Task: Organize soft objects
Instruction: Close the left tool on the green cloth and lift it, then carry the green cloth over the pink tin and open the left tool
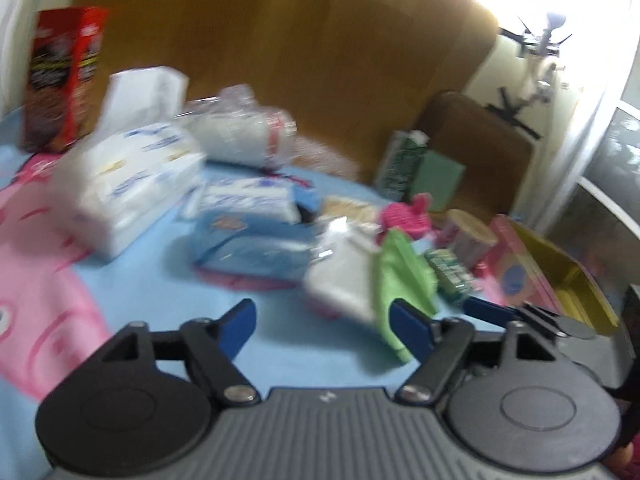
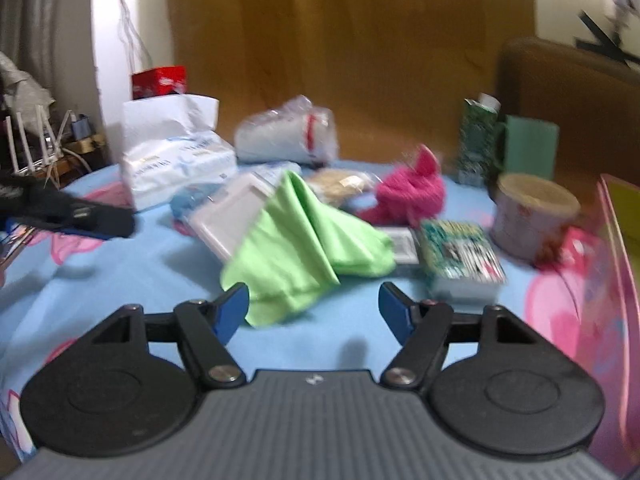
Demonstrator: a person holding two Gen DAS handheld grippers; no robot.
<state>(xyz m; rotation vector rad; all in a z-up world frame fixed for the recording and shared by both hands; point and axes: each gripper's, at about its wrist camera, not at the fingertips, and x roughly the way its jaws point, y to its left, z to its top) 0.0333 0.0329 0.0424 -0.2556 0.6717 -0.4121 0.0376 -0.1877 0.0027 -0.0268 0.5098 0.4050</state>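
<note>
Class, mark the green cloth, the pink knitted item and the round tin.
green cloth (image 2: 304,236), right wrist view, middle fold.
pink knitted item (image 2: 412,194), right wrist view, body.
round tin (image 2: 534,216), right wrist view, side wall.

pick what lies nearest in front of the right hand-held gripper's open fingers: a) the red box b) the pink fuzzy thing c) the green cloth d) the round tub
c: in the right wrist view the green cloth is draped on the blue sheet just ahead of the right hand-held gripper, whose jaws stand wide apart, while the pink fuzzy thing and round tub lie farther back.
</note>
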